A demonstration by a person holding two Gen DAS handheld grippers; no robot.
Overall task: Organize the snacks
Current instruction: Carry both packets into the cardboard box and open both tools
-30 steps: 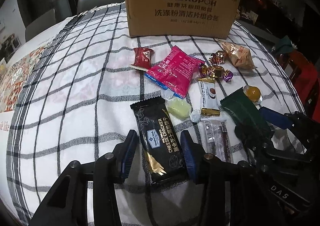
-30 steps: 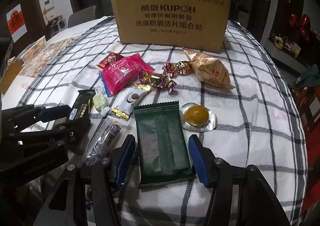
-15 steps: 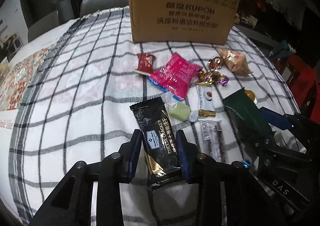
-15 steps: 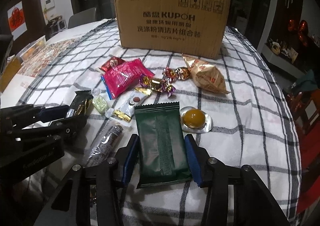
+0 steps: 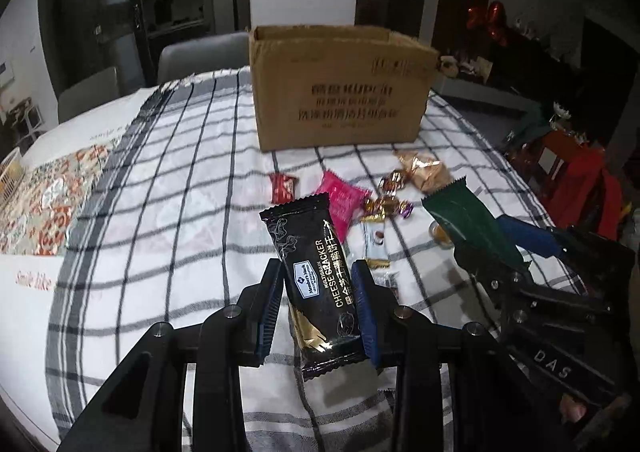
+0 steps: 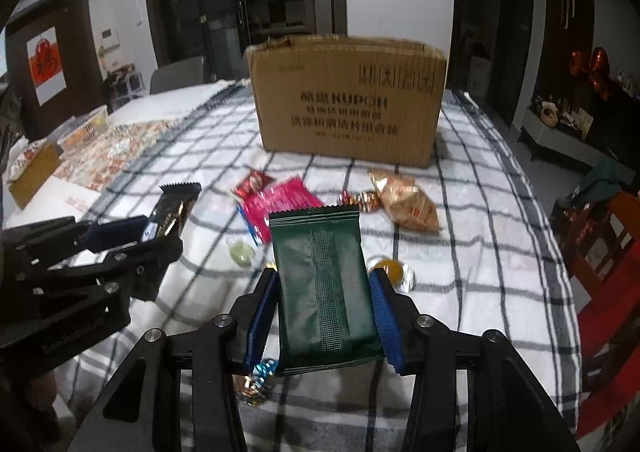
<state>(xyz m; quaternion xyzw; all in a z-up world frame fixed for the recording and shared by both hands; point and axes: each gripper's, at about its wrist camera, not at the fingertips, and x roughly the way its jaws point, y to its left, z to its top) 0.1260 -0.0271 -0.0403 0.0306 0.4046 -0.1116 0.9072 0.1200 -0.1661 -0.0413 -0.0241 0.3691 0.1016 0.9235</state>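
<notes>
Item 1, at 9 o'clock: left gripper [image 5: 320, 308], closed on the black cheese cracker packet [image 5: 316, 280]. The packet is gripped across its lower half by both long edges and is raised off the checked tabletop [image 5: 168, 220], its free end pointing toward 12 o'clock. It is judged light and flat; the film is likely slippery, the crackers inside brittle, so a moderate squeeze on the edges is advised.

Item 2, at 12 o'clock: open cardboard box [image 6: 348, 104], standing upright at the far side, the presumed destination.

Item 3, centre: loose snacks left on the cloth, including a pink packet [image 6: 276, 204], foil-wrapped candies [image 6: 360, 200] and a gold pastry bag [image 6: 404, 204].

Item 4, at 3 o'clock: right gripper [image 6: 324, 316], closed on the green packet [image 6: 324, 284], likewise lifted and taken by its side edges near the lower end. It is judged soft, light and crushable.
</notes>
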